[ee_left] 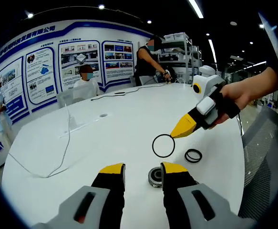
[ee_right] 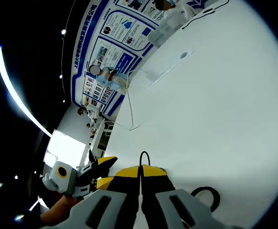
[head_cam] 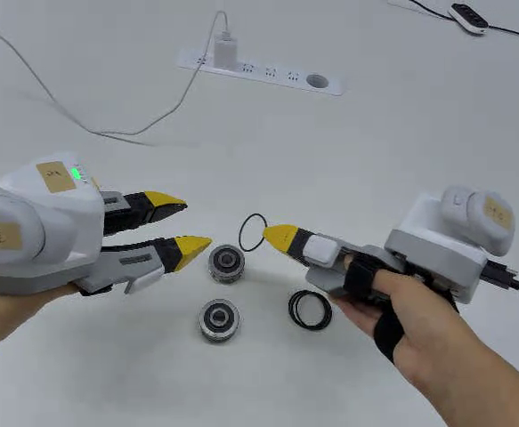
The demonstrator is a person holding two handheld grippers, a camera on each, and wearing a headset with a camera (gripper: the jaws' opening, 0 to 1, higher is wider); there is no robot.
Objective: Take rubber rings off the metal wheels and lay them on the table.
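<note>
Two wheels sit on the table (head_cam: 375, 160) between the grippers: the near wheel (head_cam: 218, 319) in front, the far wheel (head_cam: 227, 263) just behind it. Right of the near wheel lie the loose rings (head_cam: 310, 310), under the right gripper (head_cam: 279, 237). A single ring (head_cam: 253, 232) hangs pinched at that gripper's tip, above the table, just behind the far wheel. The left gripper (head_cam: 188, 224) is left of the wheels, and the power strip (head_cam: 259, 71) lies well behind.

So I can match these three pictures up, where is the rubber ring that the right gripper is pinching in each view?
Head view: the held ring sits at centre, at the tip of the right gripper.
Left gripper view: right of centre, under that gripper's yellow tip.
Right gripper view: low centre, a dark arc rising past the shut jaws.
Shared landmark: the loose rings lying on the table nearby.
</note>
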